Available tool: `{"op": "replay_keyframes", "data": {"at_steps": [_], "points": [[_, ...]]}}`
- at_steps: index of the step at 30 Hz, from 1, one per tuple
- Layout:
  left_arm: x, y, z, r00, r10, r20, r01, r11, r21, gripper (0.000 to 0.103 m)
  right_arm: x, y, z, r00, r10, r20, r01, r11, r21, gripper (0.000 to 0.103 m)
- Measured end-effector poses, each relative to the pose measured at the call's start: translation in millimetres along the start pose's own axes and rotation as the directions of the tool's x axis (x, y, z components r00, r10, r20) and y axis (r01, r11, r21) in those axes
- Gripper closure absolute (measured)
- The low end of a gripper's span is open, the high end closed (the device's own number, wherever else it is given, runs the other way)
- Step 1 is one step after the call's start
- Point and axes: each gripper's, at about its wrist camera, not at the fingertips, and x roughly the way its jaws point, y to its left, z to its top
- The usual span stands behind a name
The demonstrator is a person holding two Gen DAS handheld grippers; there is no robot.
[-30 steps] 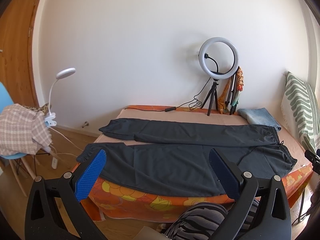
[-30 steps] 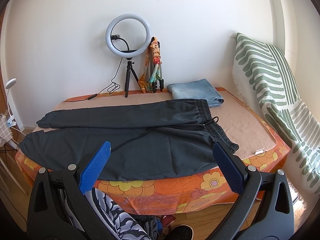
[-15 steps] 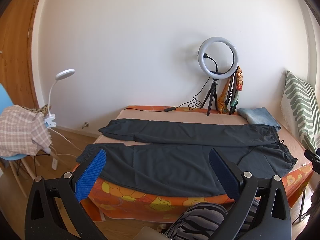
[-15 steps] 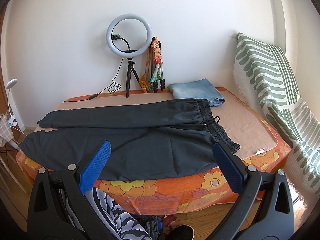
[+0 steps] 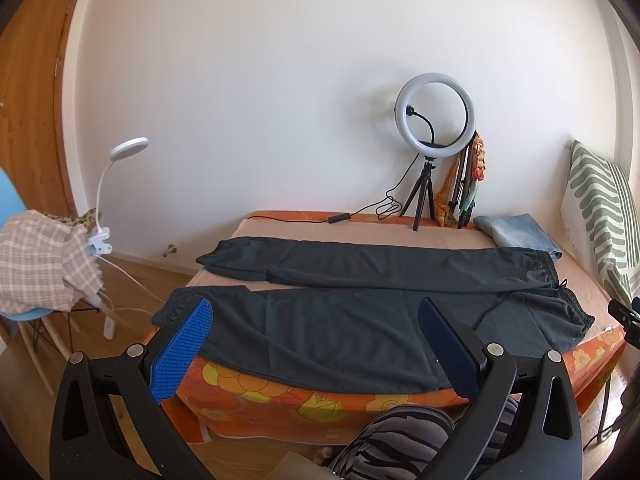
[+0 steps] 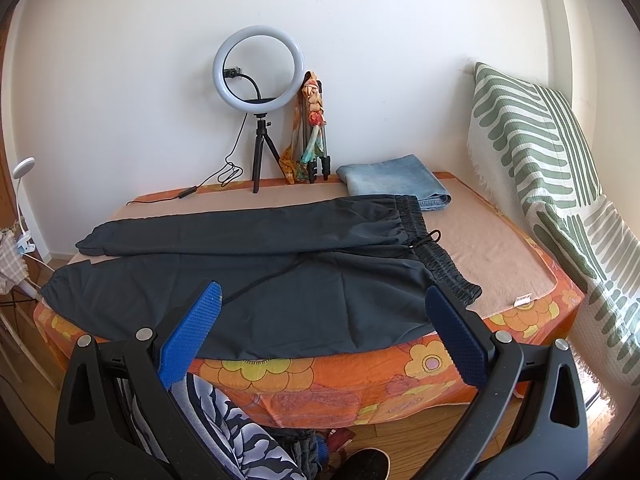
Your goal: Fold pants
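Both grippers, left gripper point(image 5: 314, 348) and right gripper point(image 6: 322, 334), hung spread wide and empty short of the dark grey drawstring track pants point(image 6: 256, 276) lying flat on the orange floral bed point(image 6: 420, 364); near leg overhung the edge, so a one-layer pinch risked dragging them off.

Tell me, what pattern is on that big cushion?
Green stripes on white cushion, clearest in the right wrist view.

Dark pants point(image 5: 360, 304) — spread flat, unfolded.

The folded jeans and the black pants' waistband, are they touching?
Touching. In the right wrist view the waistband of the black pants overlaps the near edge of the folded jeans, with no strip of bed cover showing between them.
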Motion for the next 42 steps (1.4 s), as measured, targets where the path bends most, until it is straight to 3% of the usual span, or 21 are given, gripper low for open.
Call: {"op": "replay_keyframes", "data": {"at_steps": [22,35,42], "points": [[16.4,19.4,0.4,0.999,0.042,-0.02,-0.043,0.999,-0.007,0.001,14.0,4.2,10.6,0.999,0.032,-0.002,-0.032,0.999,-0.013,0.0],[69.2,73.7,13.4,0.995,0.066,-0.078,-0.067,0.998,-0.02,0.001,49.7,14.4,75.6,0.994,0.112,-0.011,-0.112,0.988,-0.106,0.0],[122.2,105.0,28.8,0.985,0.11,-0.13,-0.104,0.993,0.047,0.001,88.0,31.8,117.9,0.991,0.124,-0.046,-0.13,0.976,-0.174,0.0]]}}
